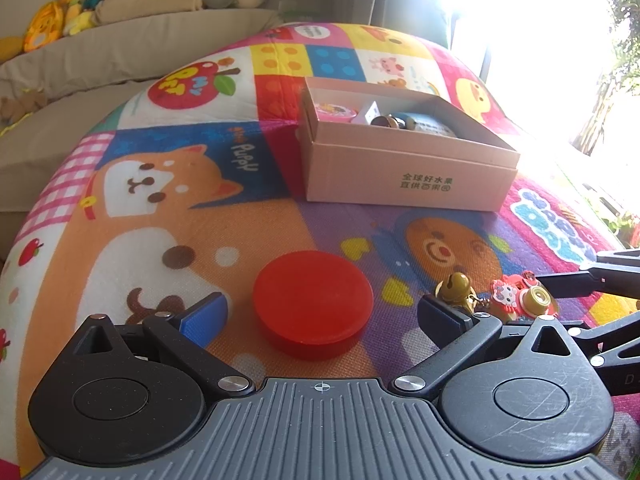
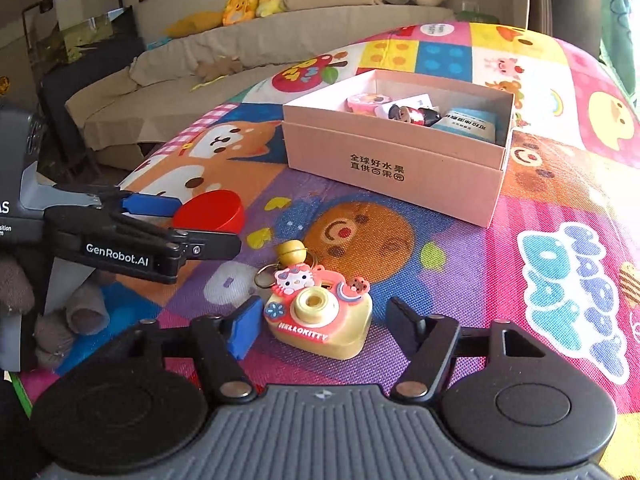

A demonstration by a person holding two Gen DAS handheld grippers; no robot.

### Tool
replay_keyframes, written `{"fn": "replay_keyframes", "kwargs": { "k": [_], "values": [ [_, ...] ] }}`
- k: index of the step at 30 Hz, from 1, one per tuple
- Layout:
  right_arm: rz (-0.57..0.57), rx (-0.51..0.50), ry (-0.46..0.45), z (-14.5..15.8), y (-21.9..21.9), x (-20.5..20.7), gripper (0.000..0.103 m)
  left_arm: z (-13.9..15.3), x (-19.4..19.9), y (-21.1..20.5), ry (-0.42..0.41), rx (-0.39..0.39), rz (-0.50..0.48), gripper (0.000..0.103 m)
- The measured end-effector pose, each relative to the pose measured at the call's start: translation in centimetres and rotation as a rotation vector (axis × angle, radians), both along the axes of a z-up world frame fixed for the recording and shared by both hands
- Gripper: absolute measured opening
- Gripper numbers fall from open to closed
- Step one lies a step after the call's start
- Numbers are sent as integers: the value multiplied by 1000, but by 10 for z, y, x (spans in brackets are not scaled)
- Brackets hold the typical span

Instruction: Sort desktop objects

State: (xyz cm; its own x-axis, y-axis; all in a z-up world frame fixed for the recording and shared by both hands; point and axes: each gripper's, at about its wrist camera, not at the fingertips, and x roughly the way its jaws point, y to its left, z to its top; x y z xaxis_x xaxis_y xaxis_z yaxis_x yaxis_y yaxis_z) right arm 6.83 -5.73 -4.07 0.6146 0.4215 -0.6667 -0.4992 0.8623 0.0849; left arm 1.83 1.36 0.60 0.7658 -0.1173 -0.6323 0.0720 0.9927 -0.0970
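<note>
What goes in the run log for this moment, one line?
left gripper: open around red disc | right gripper: open around camera keychain, fingers apart from it | box: partly filled

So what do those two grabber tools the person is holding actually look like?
Both are black plastic. Each has a ribbed grey base, two round black discs and silver screws. The left gripper and the right gripper each have one blue fingertip pad. White lettering on the left one's side reads GenRobot.AI.

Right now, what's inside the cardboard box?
Inside the cardboard box sit a pink round tin, a white card, a small dark figure and a blue-labelled packet. Its near wall hides anything beneath them.
</note>
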Motion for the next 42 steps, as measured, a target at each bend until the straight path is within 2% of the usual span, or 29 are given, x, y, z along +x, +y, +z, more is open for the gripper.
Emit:
{"fn": "replay_keyframes", "kwargs": {
  "k": [3,7,11,18,24,29,32,35,41,42],
  "values": [
    [-20,-19,-20,-1,-3,-4,59,0,0,0,0,1,0,103],
    [-100,-55,-51,-4,-18,-10,58,0,0,-2,3,14,1,103],
    [-140,-50,-56,-6,-27,-12,59,-1,1,-6,9,37,2,103],
    [-148,-68,-42,-8,-23,-7,84,-2,3,-13,28,94,-3,103],
    [-161,-70,-24,-9,-23,-4,97,-2,5,-14,47,103,-8,103],
    [-155,-71,-15,-9,-23,-3,101,-1,6,-13,46,98,-5,103],
    [-154,-69,-12,-9,-23,-3,102,1,8,-9,41,65,40,103],
    [-155,-70,-12,-10,-22,-3,103,2,10,-7,35,44,45,103],
    [-152,-54,-29,-8,-24,-5,102,3,11,-12,13,78,40,83],
    [-148,-52,-35,-8,-24,-6,96,3,11,-12,9,80,38,80]
  ]
}}
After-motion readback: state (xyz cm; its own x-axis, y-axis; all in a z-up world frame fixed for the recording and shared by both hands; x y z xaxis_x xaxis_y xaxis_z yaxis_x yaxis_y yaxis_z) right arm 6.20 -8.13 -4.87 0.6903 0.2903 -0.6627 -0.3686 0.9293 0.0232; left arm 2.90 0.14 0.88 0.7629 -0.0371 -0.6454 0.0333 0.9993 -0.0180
